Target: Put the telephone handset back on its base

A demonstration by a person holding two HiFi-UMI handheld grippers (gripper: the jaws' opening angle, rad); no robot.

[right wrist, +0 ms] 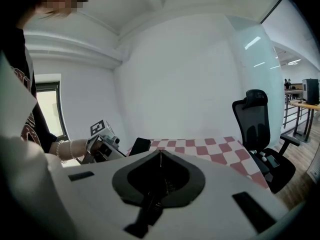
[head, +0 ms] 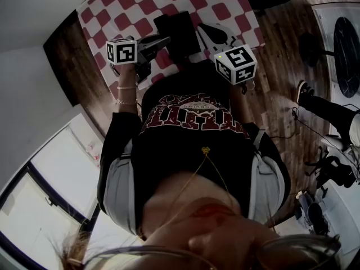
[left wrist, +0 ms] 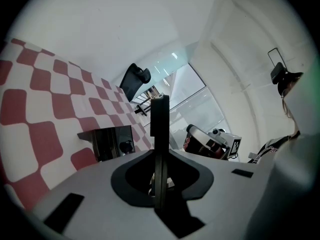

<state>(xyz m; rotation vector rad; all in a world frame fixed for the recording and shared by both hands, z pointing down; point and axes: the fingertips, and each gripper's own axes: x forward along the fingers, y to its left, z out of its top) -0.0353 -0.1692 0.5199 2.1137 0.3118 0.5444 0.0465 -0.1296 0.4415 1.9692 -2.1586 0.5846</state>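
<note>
The telephone [head: 177, 31] is a glossy black block on the red-and-white checked table [head: 124, 4]. It also shows in the left gripper view [left wrist: 107, 142] and, partly hidden, in the right gripper view [right wrist: 140, 146]. I cannot make out a separate handset. My left gripper [head: 166, 40] hangs just left of the phone, its jaws pressed together into one thin bar [left wrist: 159, 129] with nothing between them. My right gripper [head: 208, 30] hovers just right of the phone, its jaws [right wrist: 160, 160] closed to a thin line and empty.
A black office chair [right wrist: 262, 129] stands past the table's far corner on the wooden floor [head: 281, 38]. My own torso in a dark printed shirt [head: 191, 128] fills the middle of the head view. White walls and a window surround the table.
</note>
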